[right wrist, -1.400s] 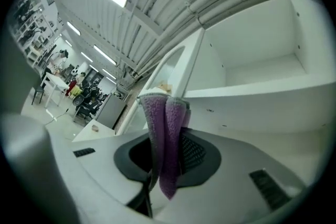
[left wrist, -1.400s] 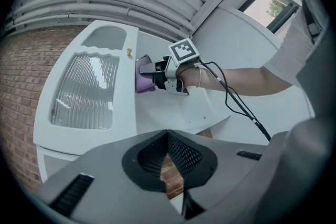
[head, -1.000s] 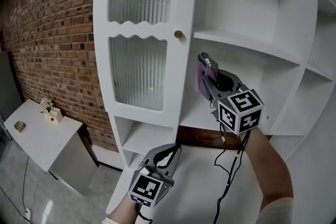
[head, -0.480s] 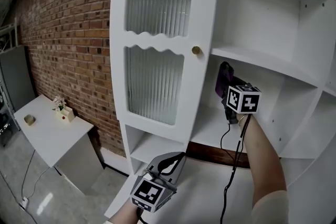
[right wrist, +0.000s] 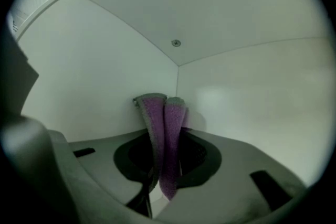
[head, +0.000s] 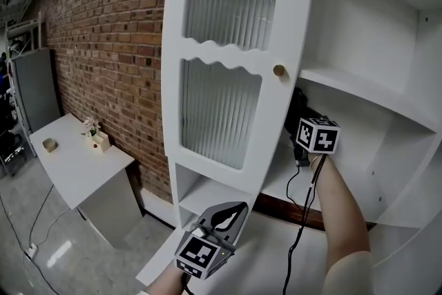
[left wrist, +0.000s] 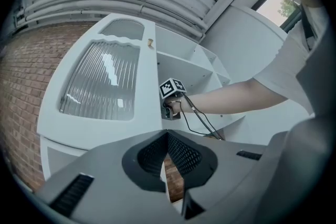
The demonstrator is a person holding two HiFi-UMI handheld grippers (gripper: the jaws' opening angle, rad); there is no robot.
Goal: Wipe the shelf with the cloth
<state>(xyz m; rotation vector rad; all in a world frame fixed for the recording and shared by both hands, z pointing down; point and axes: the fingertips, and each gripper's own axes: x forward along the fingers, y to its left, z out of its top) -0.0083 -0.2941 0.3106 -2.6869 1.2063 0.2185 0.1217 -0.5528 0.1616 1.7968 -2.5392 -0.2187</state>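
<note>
The cloth point(right wrist: 164, 128) is clamped in the right gripper point(right wrist: 165, 165) inside the shelf point(head: 280, 182) (left gripper point(left wrist: 167, 165) closed, empty).

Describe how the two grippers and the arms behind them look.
The left gripper and right gripper are matte grey plastic, with broad jaws lined by dark textured pads. Each carries a white cube printed with black square markers. A thin black cable trails from the right one. The right arm is bare up to a short pale sleeve.

no readable text, labels or numbers anywhere
</note>
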